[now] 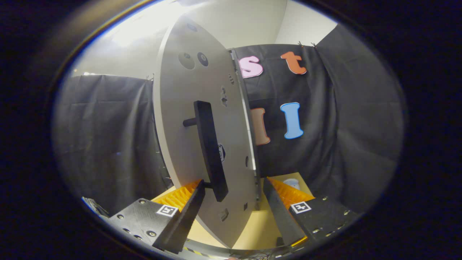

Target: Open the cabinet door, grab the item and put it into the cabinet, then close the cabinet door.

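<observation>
The grey cabinet door (180,119) stands swung out, seen nearly edge-on, and its lower part sits between my fingers. A black bar handle (211,151) rides on two short posts on the door's face. My gripper (234,182) is open, its fingers spread wide. The left fingertip (196,193) is right by the handle's lower end; I cannot tell whether it touches. The right fingertip (269,186) is just past the door's free edge. Beyond the right finger, a small pale item (291,183) rests on the wooden table (256,224), partly hidden.
Black cloth walls close in the booth to the left and right of the door. A pale ceiling and wall show above. The door's edge (249,130) carries a thin metal strip with hinge fittings near the top.
</observation>
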`<state>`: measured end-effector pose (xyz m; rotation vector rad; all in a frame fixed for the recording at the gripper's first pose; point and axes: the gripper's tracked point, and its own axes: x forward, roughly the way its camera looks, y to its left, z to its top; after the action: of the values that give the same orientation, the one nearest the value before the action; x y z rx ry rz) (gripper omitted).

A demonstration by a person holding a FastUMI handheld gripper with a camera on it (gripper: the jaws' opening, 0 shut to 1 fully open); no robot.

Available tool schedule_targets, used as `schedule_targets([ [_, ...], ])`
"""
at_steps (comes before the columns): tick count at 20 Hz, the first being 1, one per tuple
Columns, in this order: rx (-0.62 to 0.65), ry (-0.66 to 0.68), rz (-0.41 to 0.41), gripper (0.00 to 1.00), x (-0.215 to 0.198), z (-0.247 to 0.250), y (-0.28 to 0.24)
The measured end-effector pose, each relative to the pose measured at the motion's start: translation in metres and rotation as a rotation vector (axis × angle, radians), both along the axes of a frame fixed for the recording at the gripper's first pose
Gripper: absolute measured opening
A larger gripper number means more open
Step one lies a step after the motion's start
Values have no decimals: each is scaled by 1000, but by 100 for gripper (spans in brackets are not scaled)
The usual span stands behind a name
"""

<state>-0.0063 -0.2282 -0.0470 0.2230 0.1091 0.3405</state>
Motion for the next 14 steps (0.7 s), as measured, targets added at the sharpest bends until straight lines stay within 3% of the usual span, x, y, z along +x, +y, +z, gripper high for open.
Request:
schedule_targets([
  [8, -95, -52, 62, 100, 13, 8, 88],
  [14, -126, -71, 73, 100, 50, 10, 170],
])
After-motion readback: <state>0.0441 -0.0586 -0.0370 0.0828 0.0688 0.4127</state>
